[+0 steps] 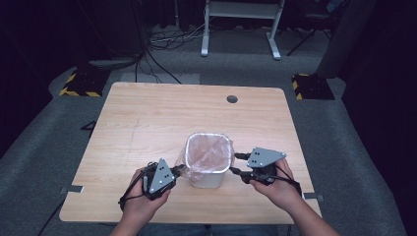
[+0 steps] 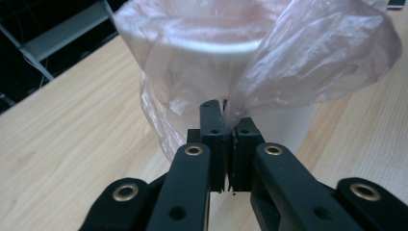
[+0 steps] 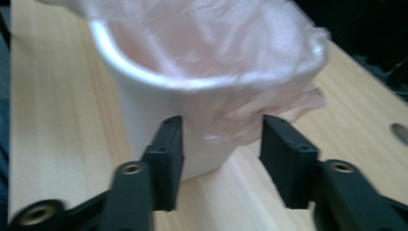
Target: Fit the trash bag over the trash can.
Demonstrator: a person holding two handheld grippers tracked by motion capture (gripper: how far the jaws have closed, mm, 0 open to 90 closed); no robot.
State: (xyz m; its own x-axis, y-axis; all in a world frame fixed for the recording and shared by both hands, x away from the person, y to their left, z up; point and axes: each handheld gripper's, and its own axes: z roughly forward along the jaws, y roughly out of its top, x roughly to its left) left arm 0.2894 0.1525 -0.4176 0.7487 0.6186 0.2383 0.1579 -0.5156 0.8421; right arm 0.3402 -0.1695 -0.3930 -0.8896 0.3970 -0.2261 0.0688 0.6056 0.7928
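Observation:
A small white bin point(image 1: 209, 178) stands on the wooden table point(image 1: 147, 123) near its front edge. It is lined with a thin pinkish plastic bag point(image 1: 208, 150) whose rim folds over the outside. My left gripper point(image 1: 179, 169) is at the bin's left side, shut on a bunched fold of the bag point(image 2: 312, 57); the jaws meet around the film in the left gripper view point(image 2: 225, 120). My right gripper point(image 1: 237, 163) is at the bin's right side and stands open point(image 3: 222, 134). The bag's loose overhang point(image 3: 269, 110) hangs between its jaws, and the pads are apart from it.
A round cable hole point(image 1: 232, 99) sits near the table's far edge. Beyond the table are a white desk frame point(image 1: 241, 19), floor cables point(image 1: 162, 44) and two yellow-and-black striped blocks point(image 1: 81, 83) point(image 1: 312, 86). Dark surroundings ring the grey floor.

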